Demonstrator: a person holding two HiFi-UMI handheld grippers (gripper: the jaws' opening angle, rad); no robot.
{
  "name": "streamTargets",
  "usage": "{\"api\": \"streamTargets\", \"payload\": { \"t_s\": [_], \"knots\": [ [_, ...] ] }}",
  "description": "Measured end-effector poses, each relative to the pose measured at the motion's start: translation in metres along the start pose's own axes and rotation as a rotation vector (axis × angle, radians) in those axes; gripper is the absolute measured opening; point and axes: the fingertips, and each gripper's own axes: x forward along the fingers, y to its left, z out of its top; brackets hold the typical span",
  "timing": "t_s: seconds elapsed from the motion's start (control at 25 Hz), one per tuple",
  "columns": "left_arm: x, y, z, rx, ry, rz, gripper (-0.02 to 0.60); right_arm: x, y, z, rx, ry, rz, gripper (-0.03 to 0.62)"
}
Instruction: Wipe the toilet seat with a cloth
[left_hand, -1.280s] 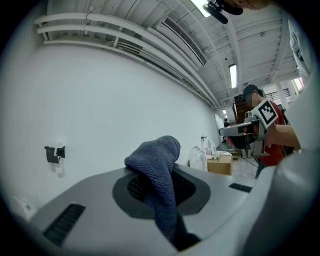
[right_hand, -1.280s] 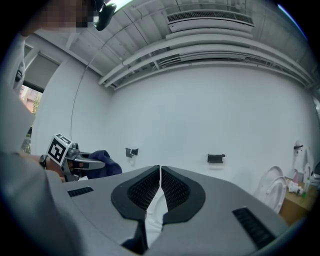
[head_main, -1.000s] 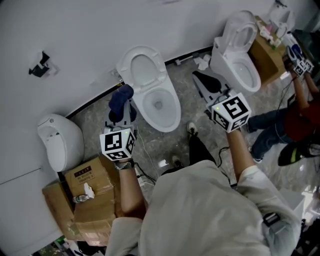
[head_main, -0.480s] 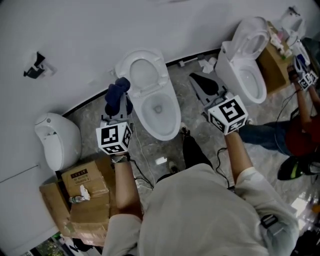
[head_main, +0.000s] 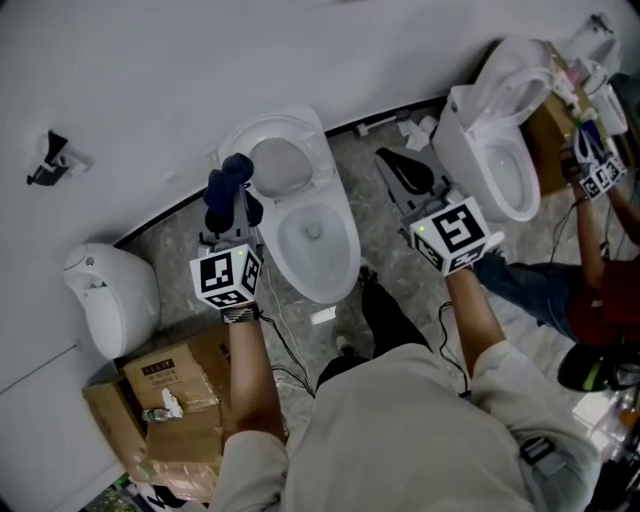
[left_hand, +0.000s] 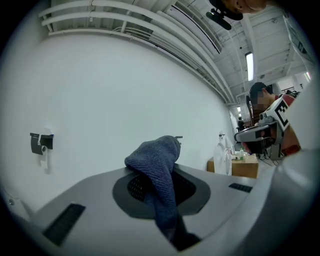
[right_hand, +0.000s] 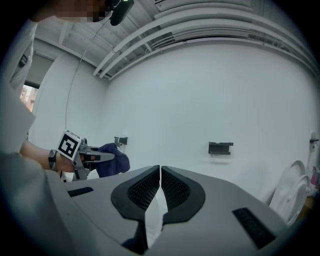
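Holding a dark blue cloth (head_main: 225, 188) clamped in the left gripper (head_main: 234, 212), up beside the raised lid (head_main: 283, 160) of the toilet (head_main: 349, 245), not yet on its rim.
Judged light, limp and quick to bunch; best pinched at the fold, leaving the loose end free to drag over the smooth, hard surface. Showing the right gripper (head_main: 388, 160) pressed together on nothing, right of the bowl. Worth minding nearby: cardboard boxes (head_main: 165, 385), a second toilet (head_main: 500, 160), another person (head_main: 600, 300).
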Motion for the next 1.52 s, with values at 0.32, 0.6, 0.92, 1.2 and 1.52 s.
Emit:
{"api": "streamTargets", "payload": {
  "t_s": [0.32, 0.6, 0.92, 1.2, 1.52],
  "knots": [
    [0.084, 0.018, -0.065, 0.03, 0.039, 0.002, 0.031, 0.045, -0.035, -0.058, 0.022, 0.051, -0.022, 0.03],
    [0.144, 0.03, -0.125, 0.051, 0.083, -0.005, 0.03, 0.073, -0.049, -0.112, 0.059, 0.099, -0.005, 0.03],
    [0.189, 0.05, -0.178, 0.055, 0.083, 0.041, 0.03, 0.096, -0.058, -0.16, 0.093, 0.125, 0.01, 0.03],
    [0.219, 0.04, -0.191, 0.061, 0.002, 0.01, 0.031, 0.101, -0.071, -0.182, 0.104, 0.137, -0.003, 0.029],
    [0.229, 0.019, -0.2, 0.052, -0.021, -0.027, 0.03, 0.099, -0.08, -0.194, 0.125, 0.153, -0.032, 0.029]
  ]
}}
